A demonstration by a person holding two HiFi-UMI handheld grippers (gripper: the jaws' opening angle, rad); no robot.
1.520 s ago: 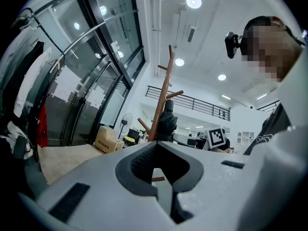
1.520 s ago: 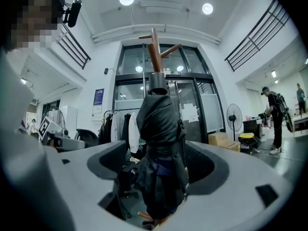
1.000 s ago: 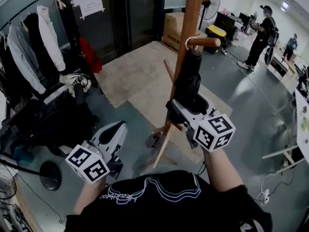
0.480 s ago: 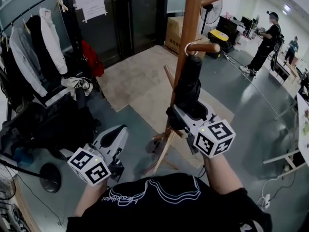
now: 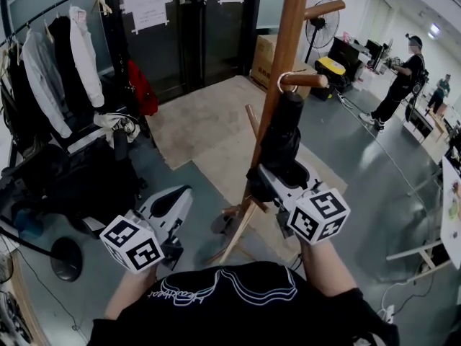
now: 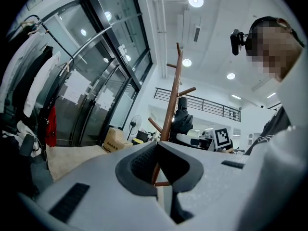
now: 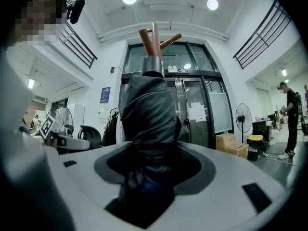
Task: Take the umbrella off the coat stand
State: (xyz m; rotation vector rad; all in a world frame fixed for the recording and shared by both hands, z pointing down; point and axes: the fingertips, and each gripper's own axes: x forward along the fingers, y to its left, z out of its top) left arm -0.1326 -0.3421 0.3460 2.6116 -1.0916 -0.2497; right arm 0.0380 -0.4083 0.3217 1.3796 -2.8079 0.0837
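A black folded umbrella [image 5: 281, 132] hangs by its strap loop from a peg [image 5: 308, 80] of the wooden coat stand [image 5: 285, 42]. My right gripper [image 5: 277, 170] is level at the umbrella's lower part and shut on it. In the right gripper view the umbrella's dark fabric [image 7: 149, 114] fills the space between the jaws of the right gripper [image 7: 149, 162]. My left gripper [image 5: 174, 195] stays low at the left, apart from the stand. Its jaws [image 6: 155, 146] meet at the tips with nothing held. In the left gripper view the umbrella [image 6: 182, 121] shows far ahead.
The stand's splayed legs [image 5: 236, 231] rest on the floor just ahead of me. A clothes rail with coats [image 5: 57, 56] and dark bags [image 5: 72, 182] fill the left. A cardboard box [image 5: 263, 49] and a fan [image 5: 319, 16] stand behind. Two people [image 5: 400, 85] are at the far right.
Both grippers stay in almost the same places. The right gripper stays at the umbrella's lower part. The head view has shifted slightly.
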